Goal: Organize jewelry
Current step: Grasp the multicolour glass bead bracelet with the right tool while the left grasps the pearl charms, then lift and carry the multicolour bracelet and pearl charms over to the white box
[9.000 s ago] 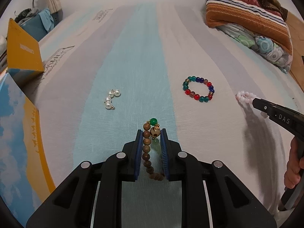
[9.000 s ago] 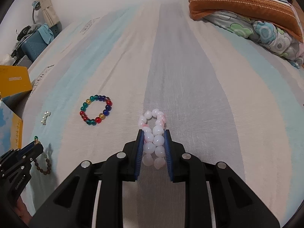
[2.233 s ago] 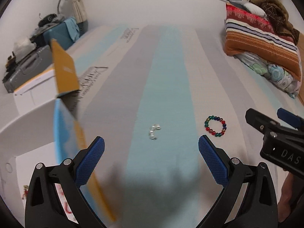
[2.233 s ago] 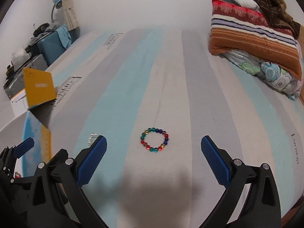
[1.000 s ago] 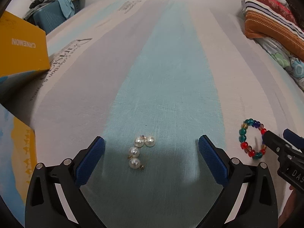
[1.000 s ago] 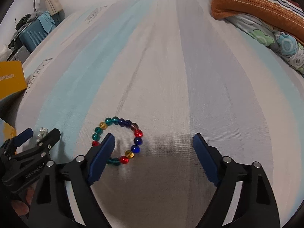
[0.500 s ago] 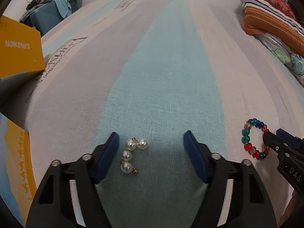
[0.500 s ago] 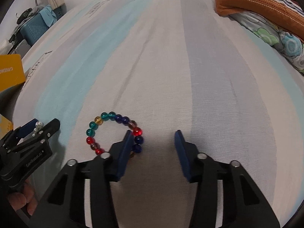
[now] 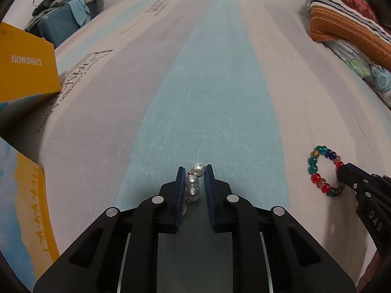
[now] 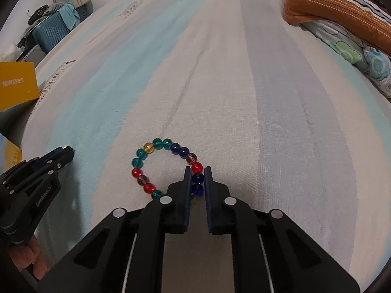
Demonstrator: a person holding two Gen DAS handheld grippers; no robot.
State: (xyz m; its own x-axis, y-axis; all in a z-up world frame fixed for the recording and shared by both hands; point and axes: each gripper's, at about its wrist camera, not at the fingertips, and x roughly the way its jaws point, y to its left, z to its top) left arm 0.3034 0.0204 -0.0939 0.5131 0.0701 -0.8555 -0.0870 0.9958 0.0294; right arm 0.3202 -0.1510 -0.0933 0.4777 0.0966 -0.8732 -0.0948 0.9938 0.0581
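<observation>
A short string of white pearls point(image 9: 191, 182) lies on the teal stripe of the striped bed sheet point(image 9: 220, 85). My left gripper point(image 9: 194, 168) points down at it, its jaws closing with the pearls between the blue pads and touching both. A bracelet of coloured glass beads point(image 10: 147, 147) lies on the pale stripe to the right. My right gripper point(image 10: 196, 168) is shut on the bracelet's near side, two blue beads pinched between the pads. In the left wrist view the right gripper point(image 9: 342, 171) covers part of the bracelet point(image 9: 312, 161). The left gripper point(image 10: 67, 150) shows at the right wrist view's left edge.
A yellow box point(image 9: 24, 68) and a blue-and-yellow box point(image 9: 19, 207) stand at the bed's left edge. Striped and floral pillows point(image 9: 347, 24) are piled at the far right. A blue suitcase point(image 9: 61, 24) stands beyond the far left corner. A hand point(image 10: 29, 261) holds the left gripper.
Both grippers' jaws have come together from wide open, the left around the pearls, the right onto the bead bracelet. The wooden and pink bracelets held nine seconds ago are out of view.
</observation>
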